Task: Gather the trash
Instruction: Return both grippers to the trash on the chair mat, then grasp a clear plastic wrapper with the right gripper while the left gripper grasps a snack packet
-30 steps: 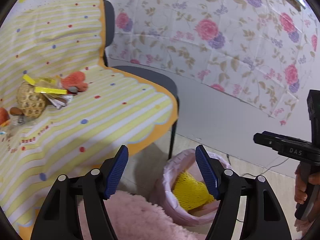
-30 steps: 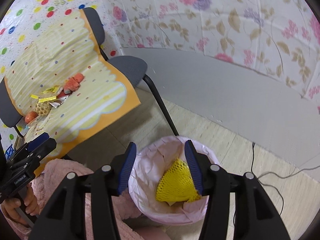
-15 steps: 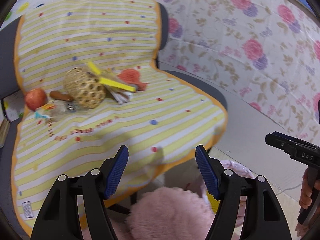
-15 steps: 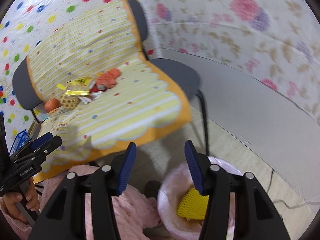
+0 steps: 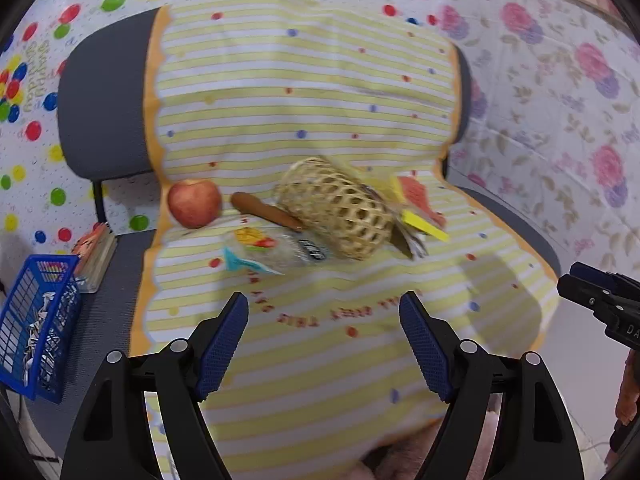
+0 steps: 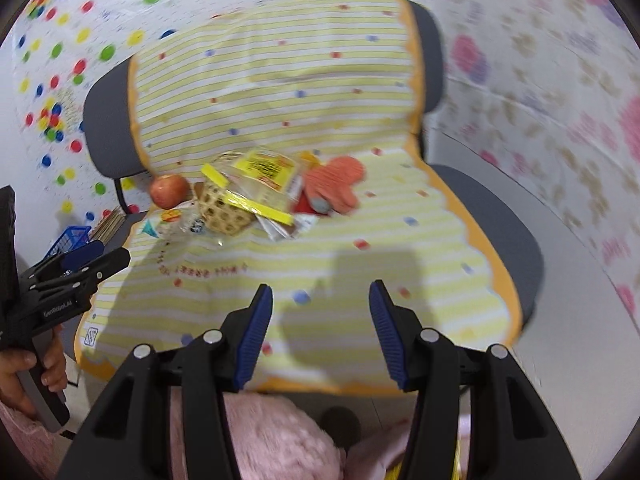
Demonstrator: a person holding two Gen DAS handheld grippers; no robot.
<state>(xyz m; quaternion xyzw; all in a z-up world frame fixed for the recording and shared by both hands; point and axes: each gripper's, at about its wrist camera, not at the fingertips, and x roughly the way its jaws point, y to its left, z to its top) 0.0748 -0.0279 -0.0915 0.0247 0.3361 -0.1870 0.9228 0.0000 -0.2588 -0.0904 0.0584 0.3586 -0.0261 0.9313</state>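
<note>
A pile of items lies on a striped yellow cloth (image 5: 320, 360) over two chairs. It holds a woven wicker ball (image 5: 340, 212), a red apple (image 5: 194, 202), a brown sausage-like piece (image 5: 264, 210), a clear plastic wrapper (image 5: 276, 252), yellow wrappers (image 6: 260, 172) and an orange glove (image 6: 336, 184). My left gripper (image 5: 324, 340) is open and empty above the cloth's front, short of the pile. My right gripper (image 6: 320, 328) is open and empty over the cloth's front edge. The trash bin is out of view.
A blue plastic basket (image 5: 36, 320) and a stack of books (image 5: 96, 256) stand on the left chair seat. Pink fluffy fabric (image 6: 272, 436) lies below the cloth's front edge. Patterned wall coverings stand behind the chairs.
Both grippers swung up and left from the lined bin with the yellow net toward the chairs. The pile is now centred ahead; the bin has dropped out of view.
</note>
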